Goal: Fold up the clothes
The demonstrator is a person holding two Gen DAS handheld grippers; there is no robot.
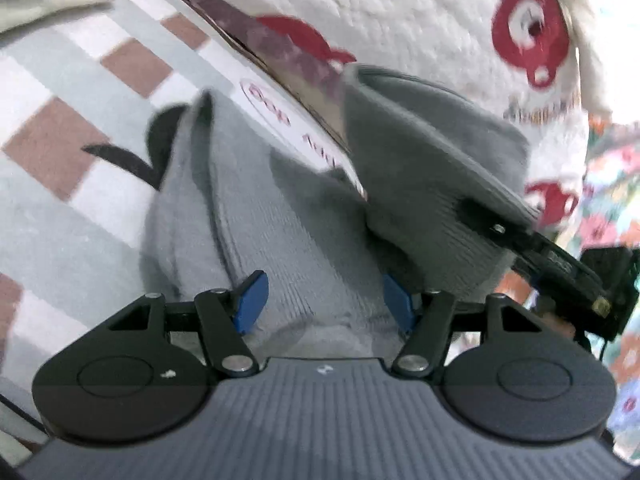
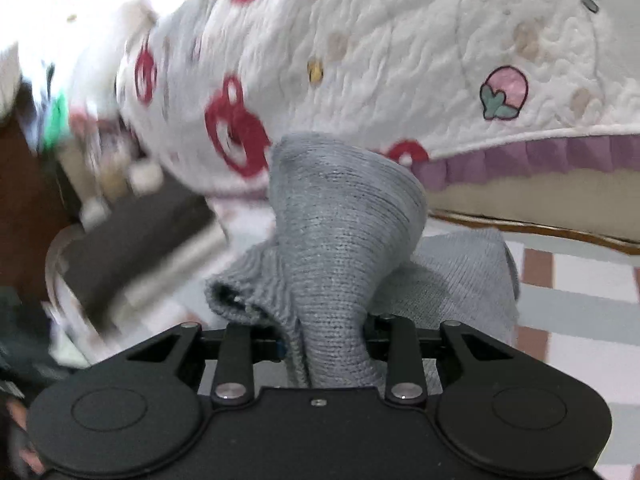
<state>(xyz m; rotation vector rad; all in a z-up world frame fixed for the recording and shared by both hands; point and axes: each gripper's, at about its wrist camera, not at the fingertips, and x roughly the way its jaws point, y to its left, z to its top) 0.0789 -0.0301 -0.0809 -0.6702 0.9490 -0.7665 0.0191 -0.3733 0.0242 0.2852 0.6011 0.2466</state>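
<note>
Looking along the left tool [image 1: 324, 300]: 2 blue pads [image 1: 252, 300] set fairly wide apart, with a thick bunch of the grey knitted garment [image 1: 296, 240] filling the whole gap and touching both of them, so pinching the knit across a broad fold. Ahead of this tool, the garment running upward in ribbed folds, with a dark opening showing at its far left edge. At the right side of the same view, the right tool [image 1: 560, 260] seen from outside, black, with a darker part of the same garment draped over its front. In the right wrist view, the right tool [image 2: 324, 344] closed narrowly on a twisted column of the garment [image 2: 344, 240]; pads hidden under the knit, jaws close together, fabric rising straight out from between them and spreading into a wide cone. Garment therefore lifted and hanging between the 2 tools, above a checked mat [image 1: 80, 128] of grey, white and brown squares. Behind the garment, a white quilted blanket [image 2: 400, 40] with red round prints, a small strawberry figure [image 2: 504, 94] and a purple frill [image 2: 560, 156] along its lower edge. Flowered cloth [image 1: 616, 184] at the far right of the left view. Left part of the right view blurred, not readable.
</note>
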